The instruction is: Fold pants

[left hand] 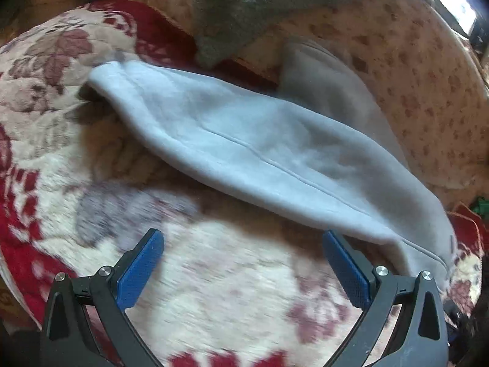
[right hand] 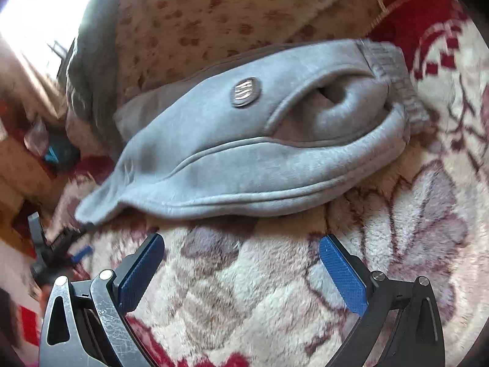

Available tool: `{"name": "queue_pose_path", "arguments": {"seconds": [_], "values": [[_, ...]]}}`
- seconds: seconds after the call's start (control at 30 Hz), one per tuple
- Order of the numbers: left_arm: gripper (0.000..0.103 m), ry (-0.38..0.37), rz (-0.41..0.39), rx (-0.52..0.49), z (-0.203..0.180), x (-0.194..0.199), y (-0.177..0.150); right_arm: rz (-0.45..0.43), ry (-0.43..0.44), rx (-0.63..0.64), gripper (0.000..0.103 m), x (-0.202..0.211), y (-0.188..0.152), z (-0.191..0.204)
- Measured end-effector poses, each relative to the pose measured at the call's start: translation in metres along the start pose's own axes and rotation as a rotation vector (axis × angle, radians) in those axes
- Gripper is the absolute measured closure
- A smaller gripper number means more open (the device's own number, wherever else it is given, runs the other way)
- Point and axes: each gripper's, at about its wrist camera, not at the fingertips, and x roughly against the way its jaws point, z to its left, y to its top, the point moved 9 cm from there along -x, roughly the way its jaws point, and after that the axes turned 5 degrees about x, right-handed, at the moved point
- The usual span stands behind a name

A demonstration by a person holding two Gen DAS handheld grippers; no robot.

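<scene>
Light grey fleece pants (left hand: 259, 153) lie on a floral blanket. In the left wrist view a leg runs from the upper left to the lower right, with a seam along it. My left gripper (left hand: 243, 267) is open and empty, just short of the leg's near edge. In the right wrist view the waist end of the pants (right hand: 232, 153) shows, with a ribbed waistband (right hand: 394, 73), an open pocket (right hand: 330, 104) and a round logo badge (right hand: 245, 91). My right gripper (right hand: 241, 270) is open and empty, just below the pants' near seam.
The cream and red floral blanket (left hand: 214, 290) covers the surface. A peach patterned cushion (left hand: 412, 76) rises behind the pants. A dark grey cloth (left hand: 244, 15) lies over it. The other gripper (right hand: 55, 244) shows at the left in the right wrist view.
</scene>
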Motion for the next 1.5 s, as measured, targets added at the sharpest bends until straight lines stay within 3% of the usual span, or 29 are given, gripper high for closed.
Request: {"name": "queue_pose_path", "arguments": {"seconds": [0.2, 0.33, 0.57, 0.7, 0.77, 0.8, 0.83, 0.87, 0.9, 0.93, 1.1, 1.27, 1.5], "values": [[0.0, -0.108, 0.042, -0.035, -0.056, 0.0, -0.022, -0.06, 0.068, -0.049, 0.0, -0.009, 0.017, -0.008], [0.0, -0.133, 0.067, -0.015, -0.078, -0.008, -0.024, -0.111, 0.147, -0.121, 0.003, -0.01, 0.03, -0.009], [0.0, -0.162, 0.095, 0.117, -0.082, -0.03, -0.016, -0.153, 0.216, -0.225, 0.022, -0.013, 0.036, -0.014], [0.0, -0.14, 0.059, 0.115, -0.088, -0.04, -0.013, -0.162, 0.227, -0.241, 0.033, -0.017, 0.036, -0.02], [0.0, -0.146, 0.06, 0.12, -0.089, -0.043, -0.011, -0.173, 0.225, -0.246, 0.052, -0.019, 0.038, -0.022], [0.002, -0.154, 0.069, 0.129, -0.09, -0.045, -0.01, -0.179, 0.229, -0.252, 0.057, -0.02, 0.04, -0.024], [0.022, -0.167, 0.074, 0.123, -0.093, -0.046, -0.01, -0.196, 0.243, -0.271, 0.066, -0.018, 0.041, -0.028], [0.064, -0.156, 0.09, 0.1, -0.095, -0.049, -0.011, -0.206, 0.253, -0.281, 0.072, -0.016, 0.041, -0.032], [0.082, -0.128, 0.117, 0.067, -0.098, -0.055, -0.014, -0.214, 0.268, -0.289, 0.074, -0.013, 0.041, -0.034], [0.087, -0.105, 0.141, 0.042, -0.099, -0.06, -0.016, -0.214, 0.273, -0.283, 0.077, -0.011, 0.04, -0.035], [0.091, -0.144, 0.11, 0.005, -0.095, -0.042, -0.021, -0.227, 0.265, -0.196, 0.084, 0.01, 0.04, -0.022], [0.091, -0.19, 0.081, -0.055, -0.093, 0.002, -0.028, -0.241, 0.247, -0.081, 0.086, 0.05, 0.036, 0.003], [0.091, -0.212, 0.068, -0.115, -0.073, 0.061, -0.054, -0.212, 0.25, 0.011, 0.086, 0.098, -0.006, 0.024]]}}
